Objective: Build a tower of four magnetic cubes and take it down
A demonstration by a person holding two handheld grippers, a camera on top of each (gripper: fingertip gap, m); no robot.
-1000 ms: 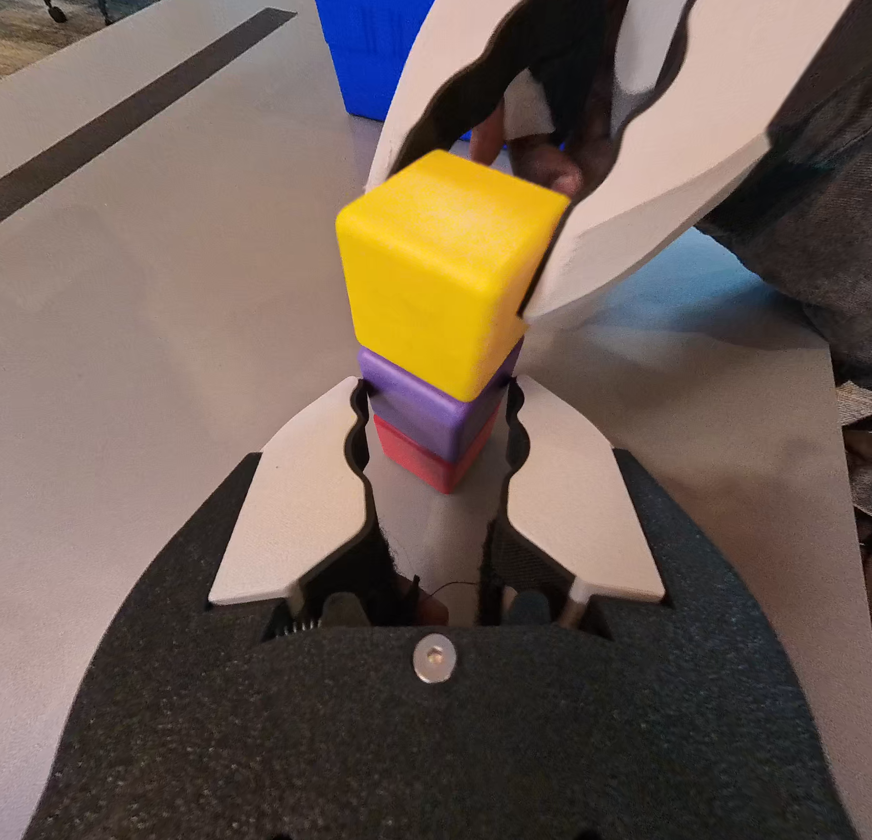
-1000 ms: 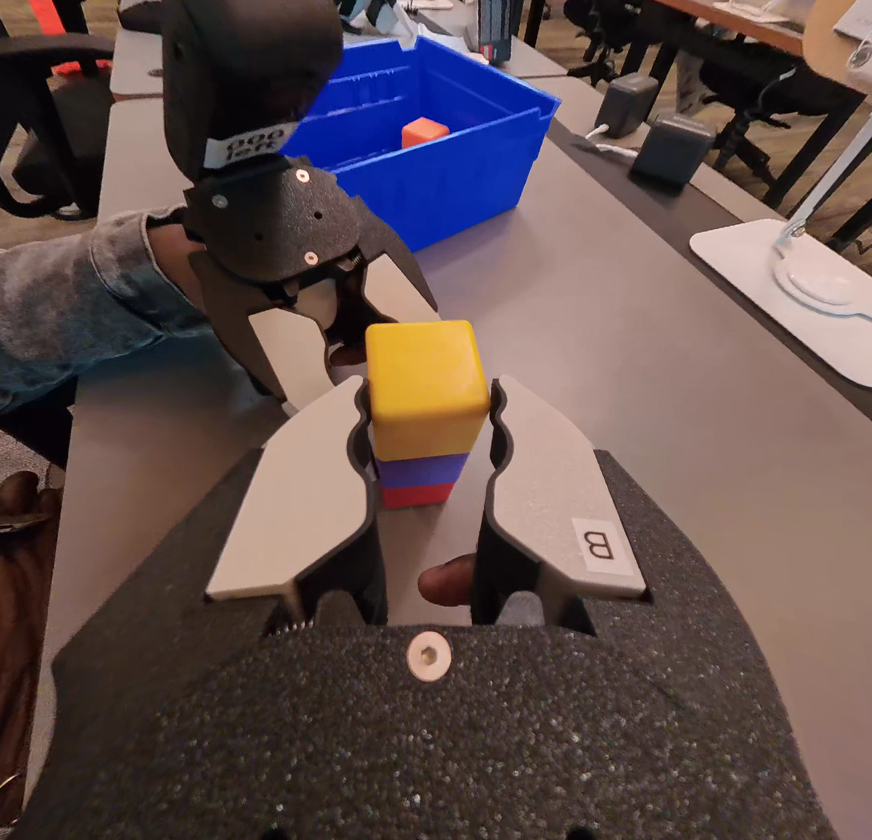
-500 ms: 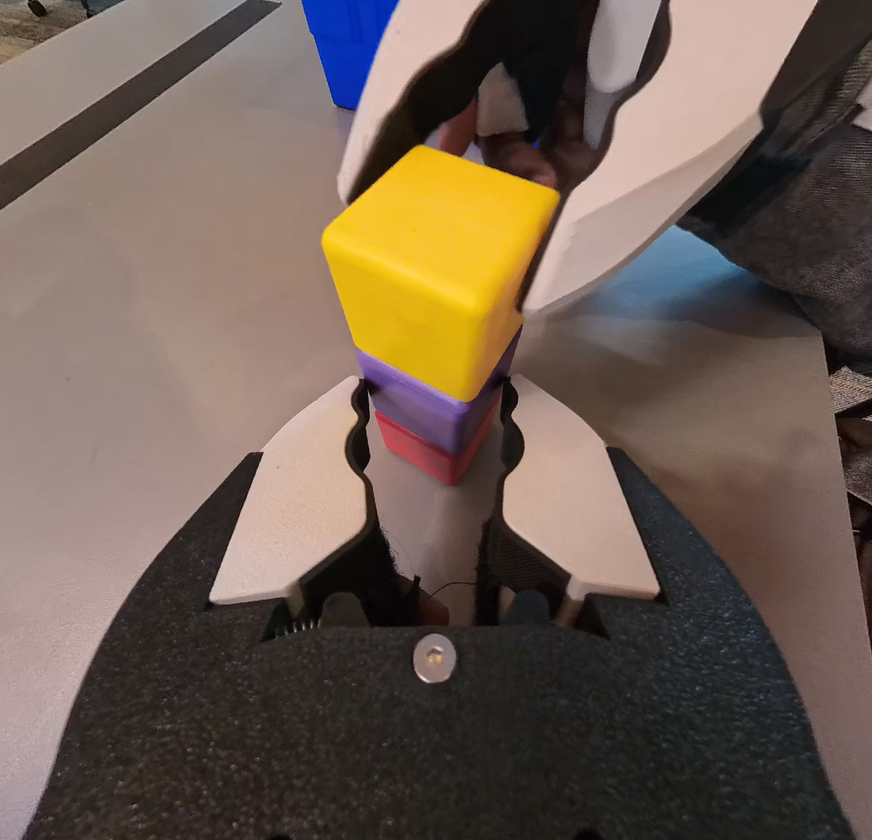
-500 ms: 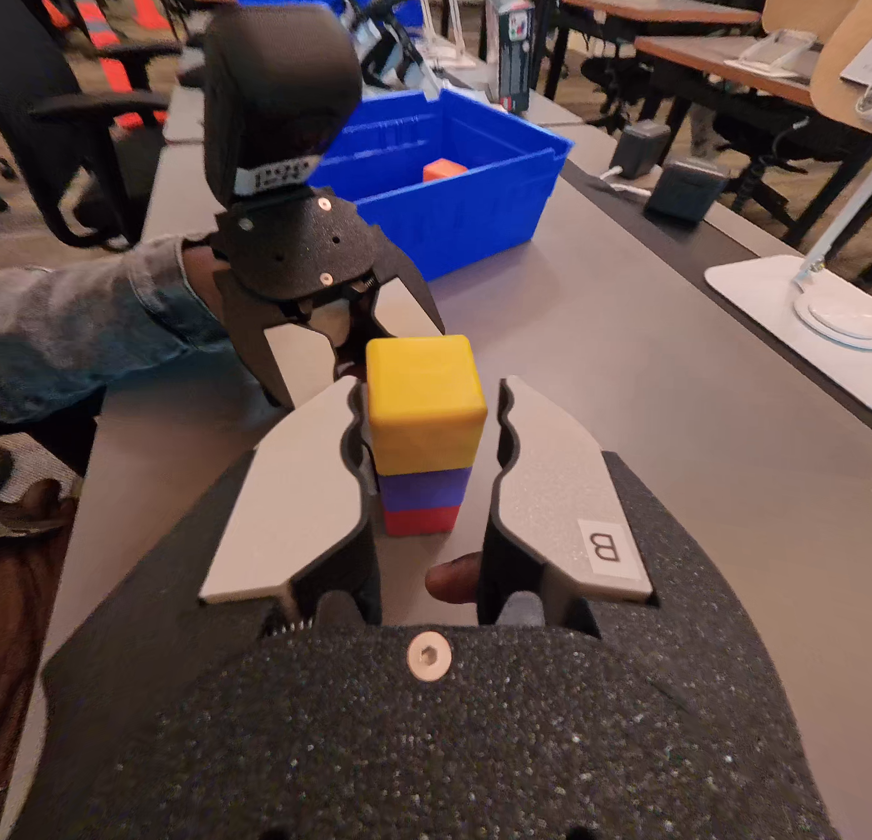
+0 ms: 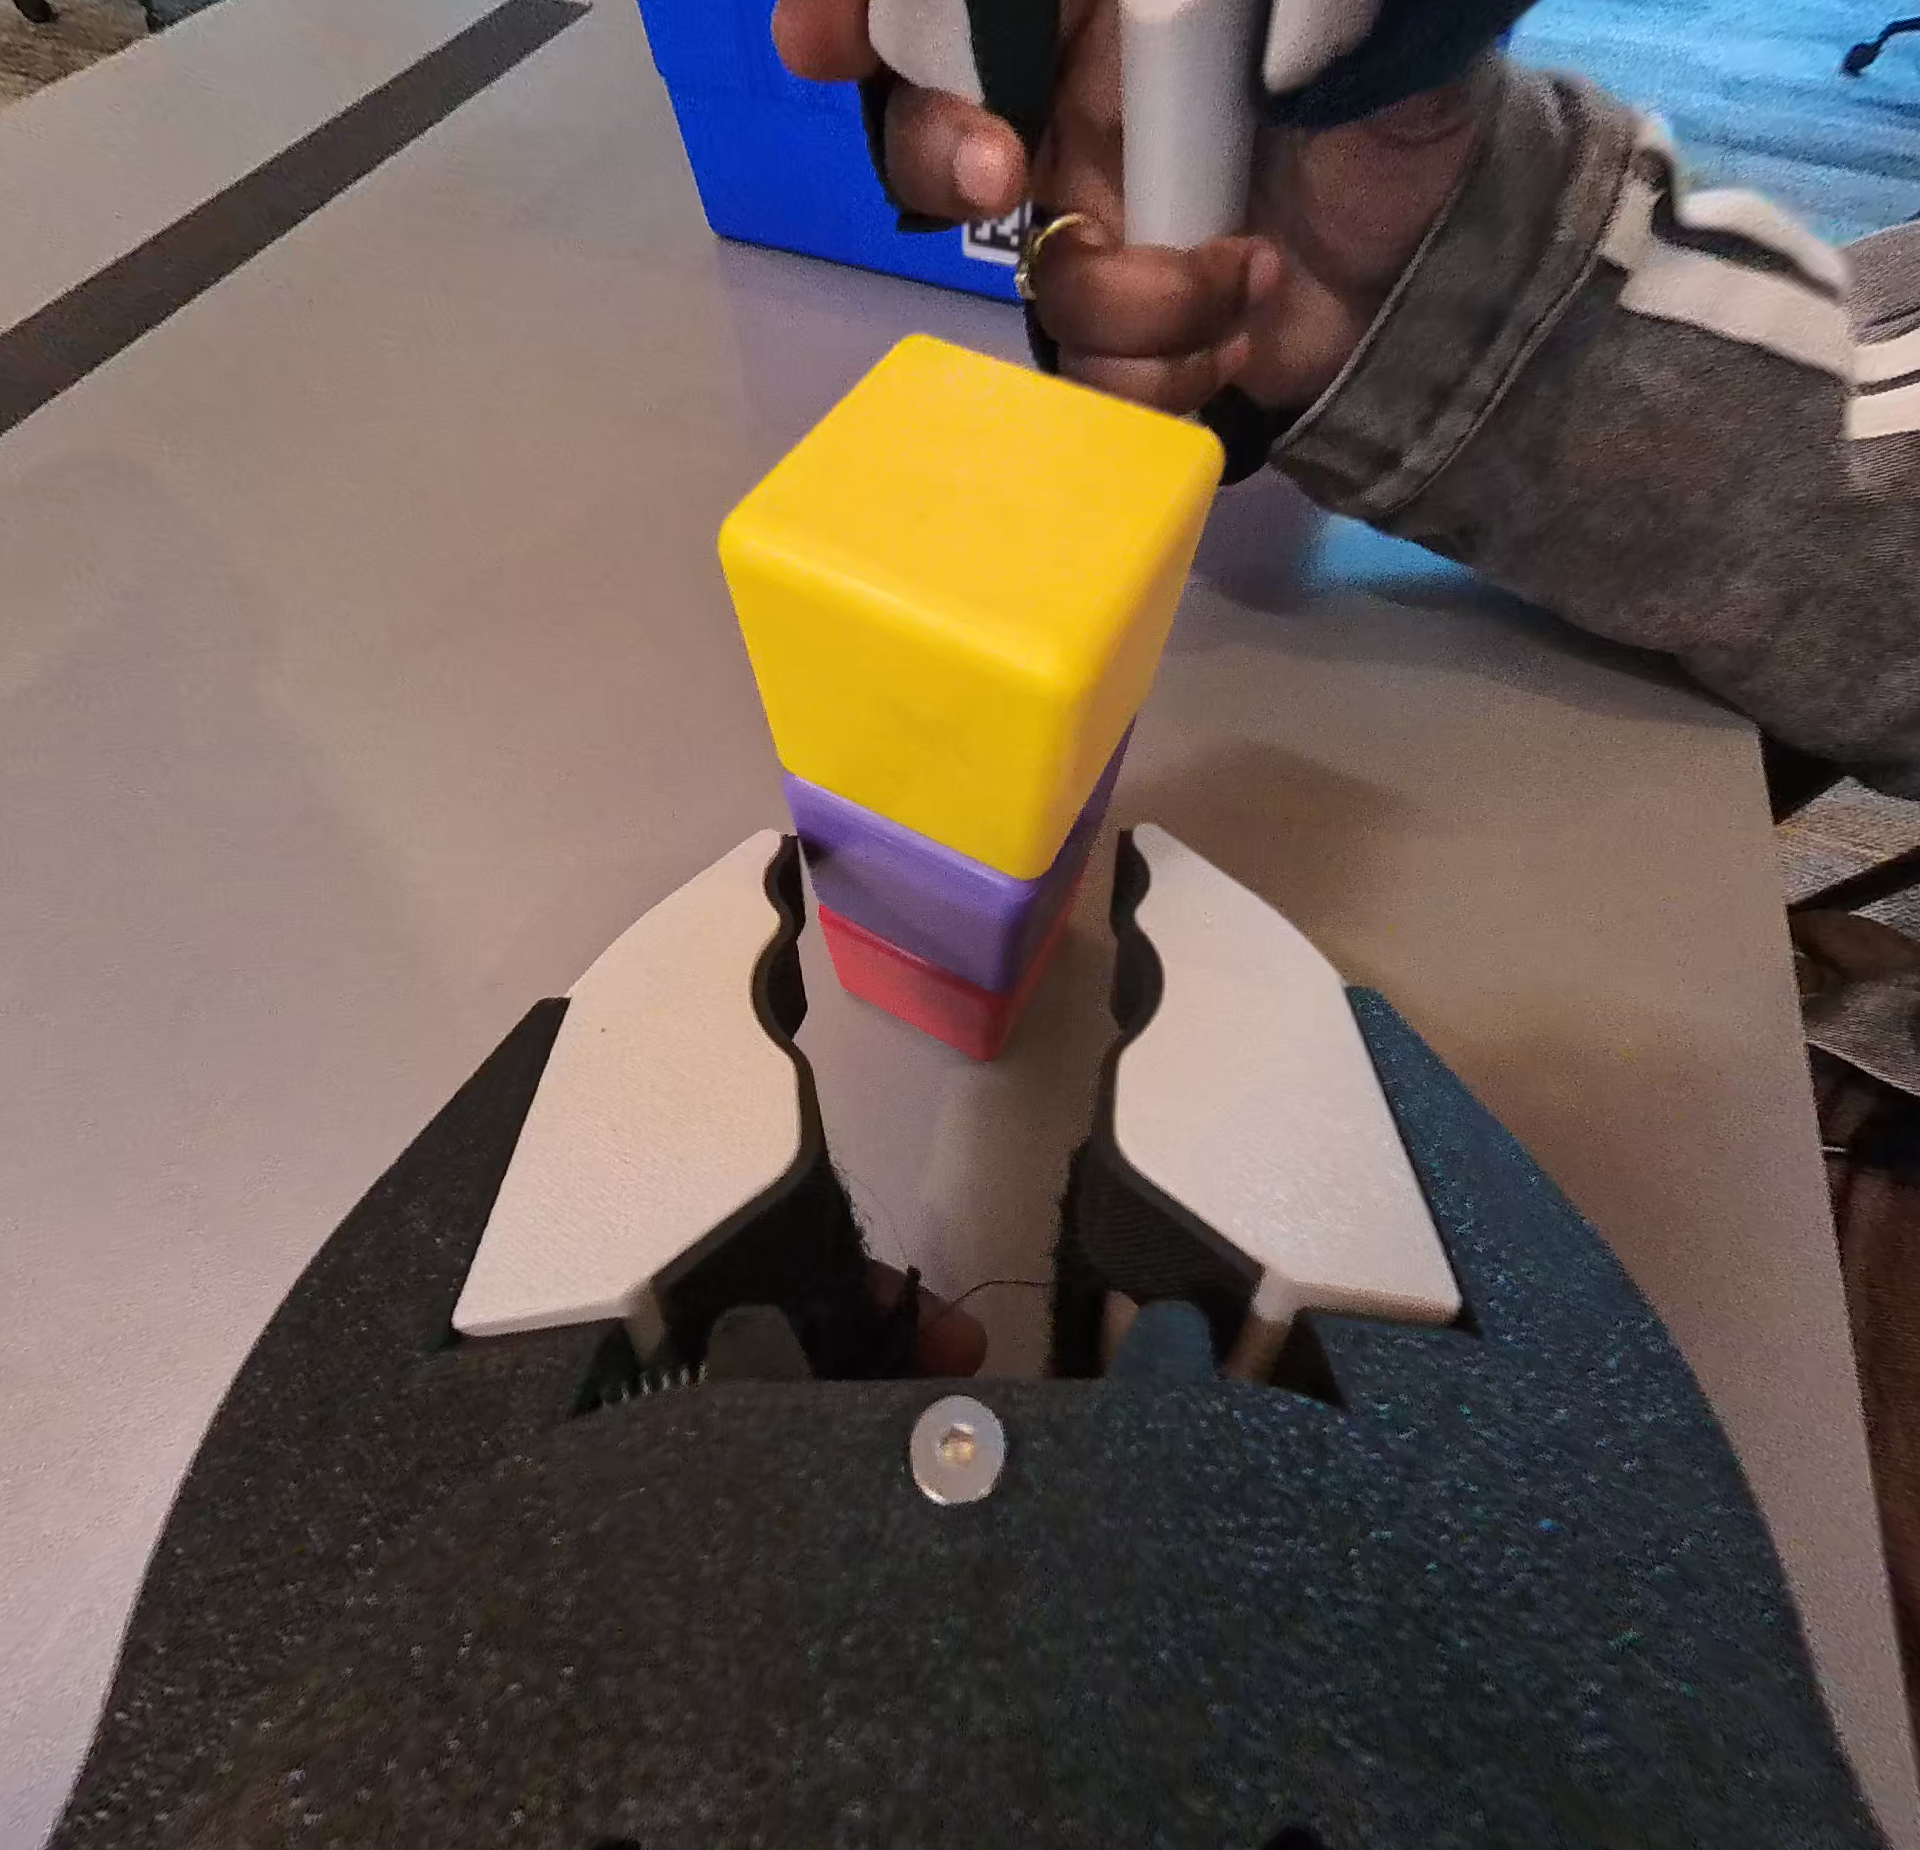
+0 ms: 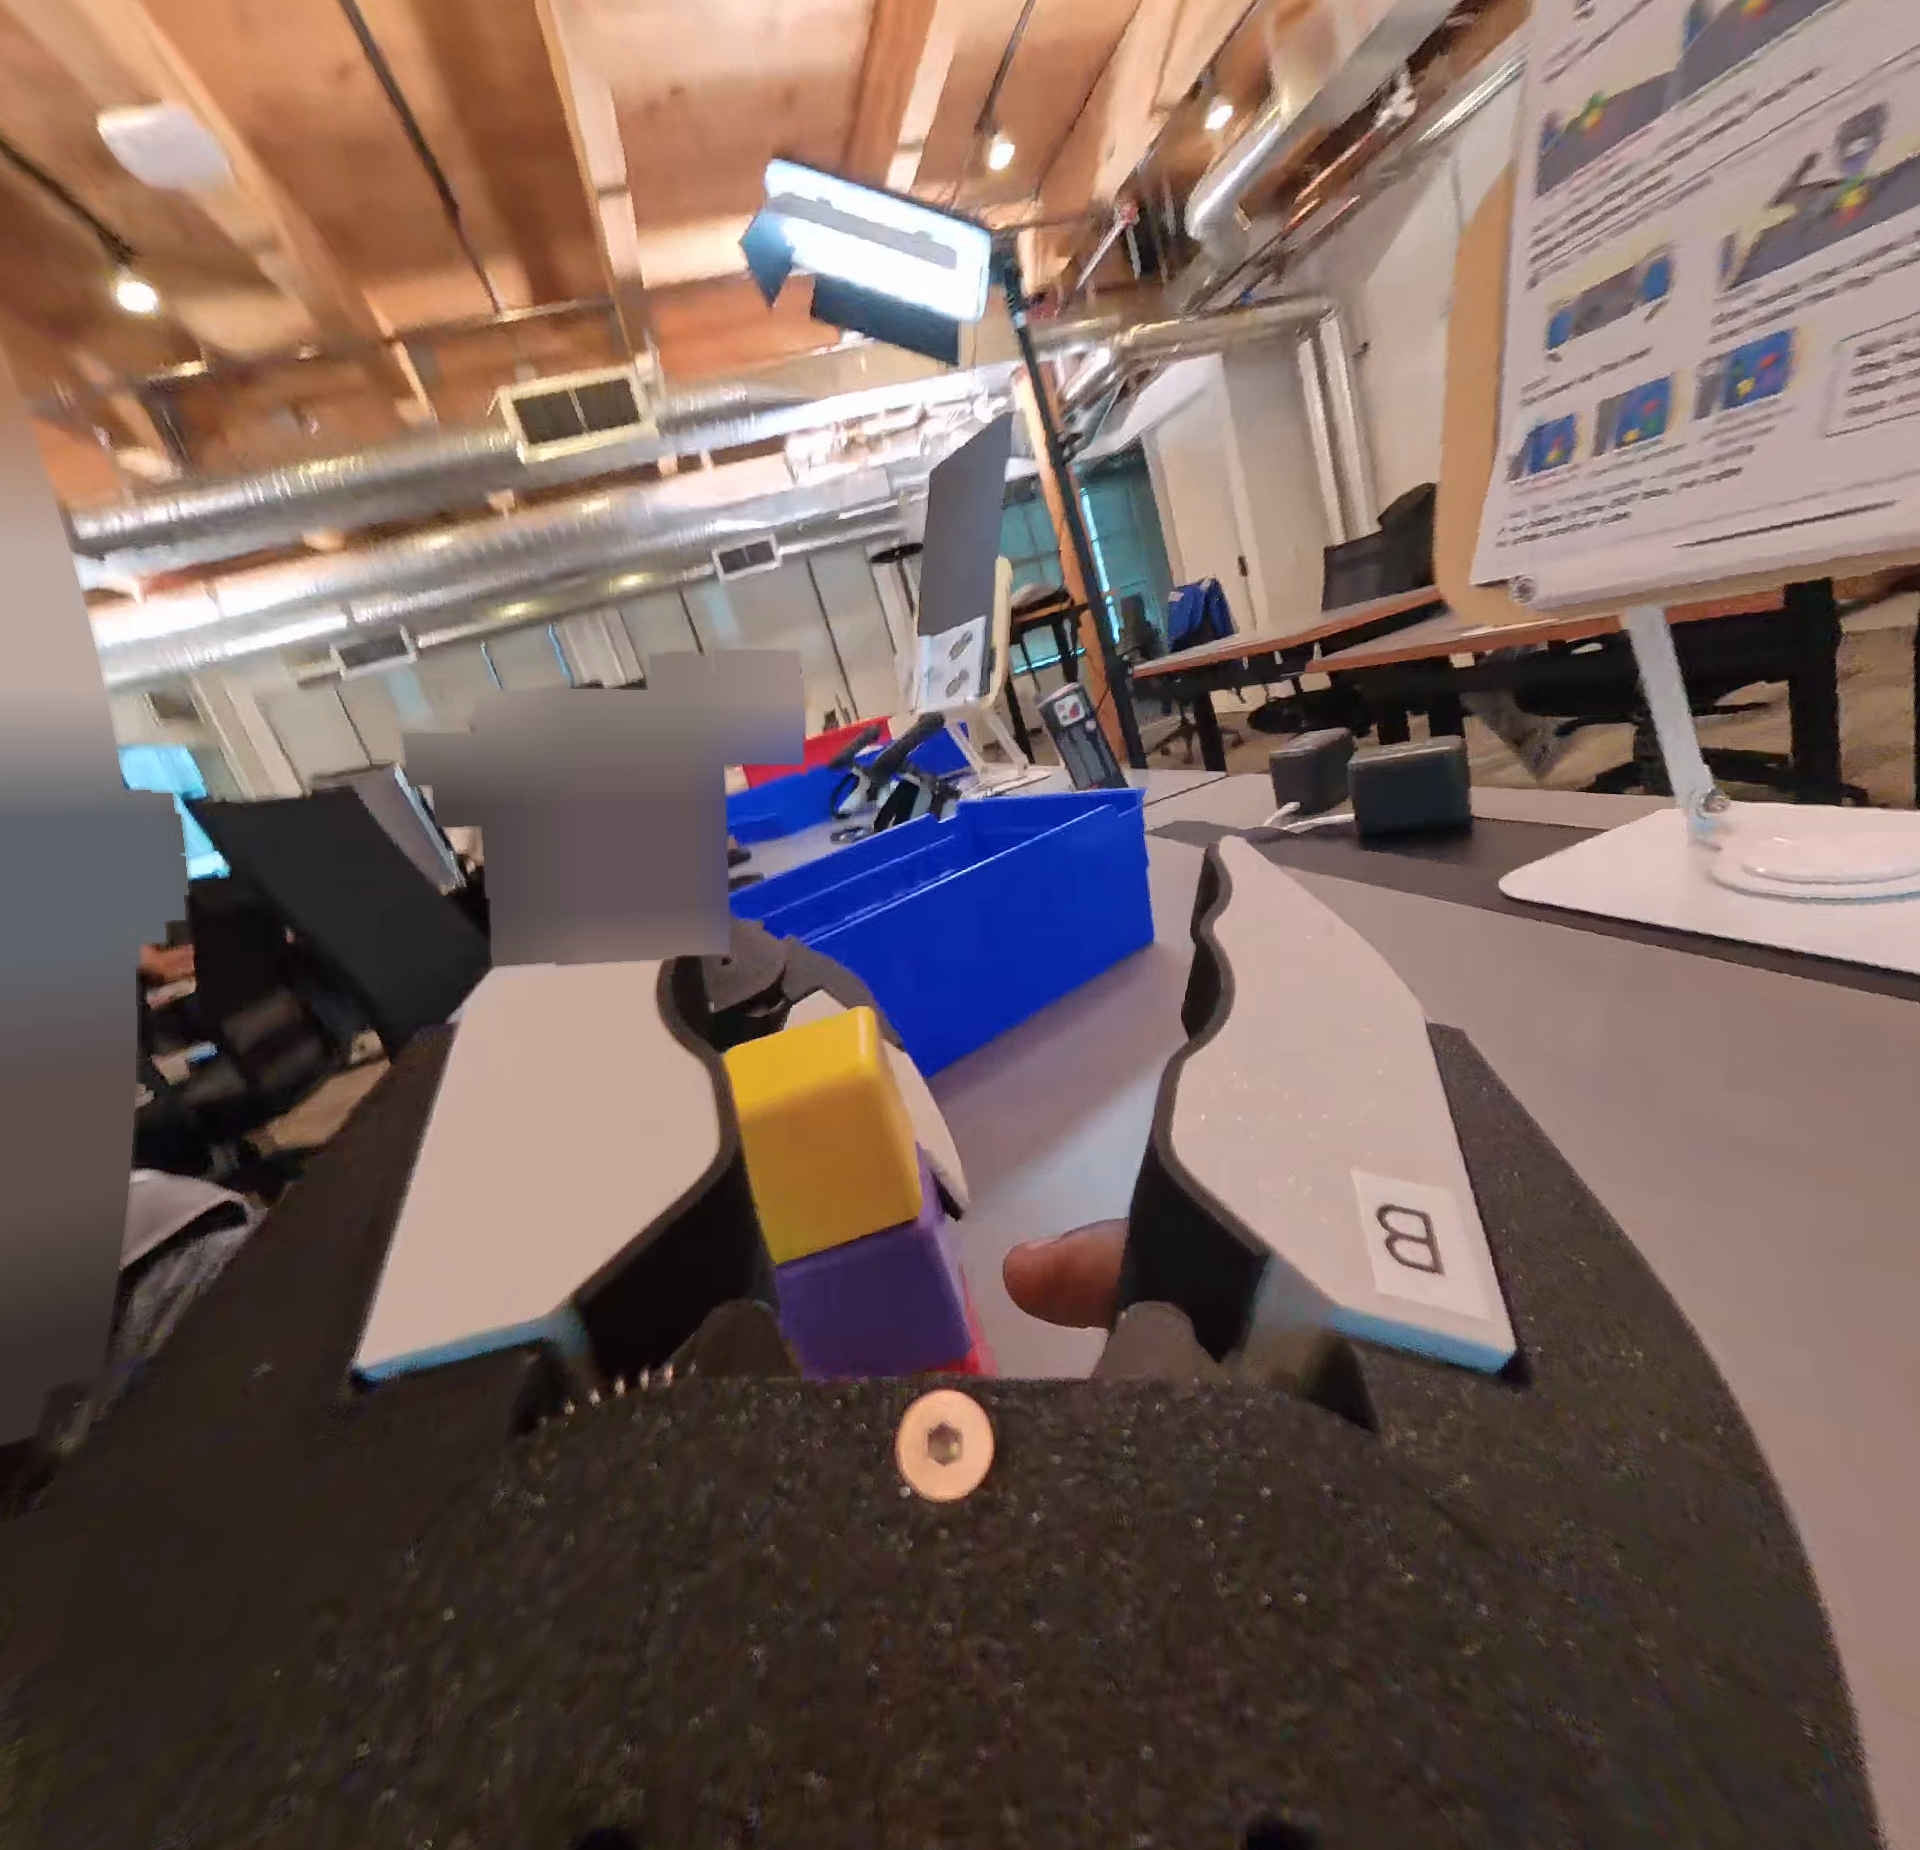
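Item: tower in progress, three magnetic cubes on the desk (image 5: pixel 312 657) — yellow cube (image 5: pixel 966 595) over purple cube (image 5: pixel 925 907) over red cube (image 5: pixel 914 1000); judged one short of four. Left tool (image 5: pixel 956 865) spread astride the lower cubes, no firm pinch evident; right tool (image 6: pixel 935 959) spread wide, pinching nothing. Next requirement: fetch a fourth cube, probably from the blue bin (image 6: pixel 997 927), and seat it squarely.

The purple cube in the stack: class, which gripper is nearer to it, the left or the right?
Left. The left gripper has its fingertips on either side of the purple cube, low in the stack. The right gripper, wide open, is lifted above it, up past the yellow cube.
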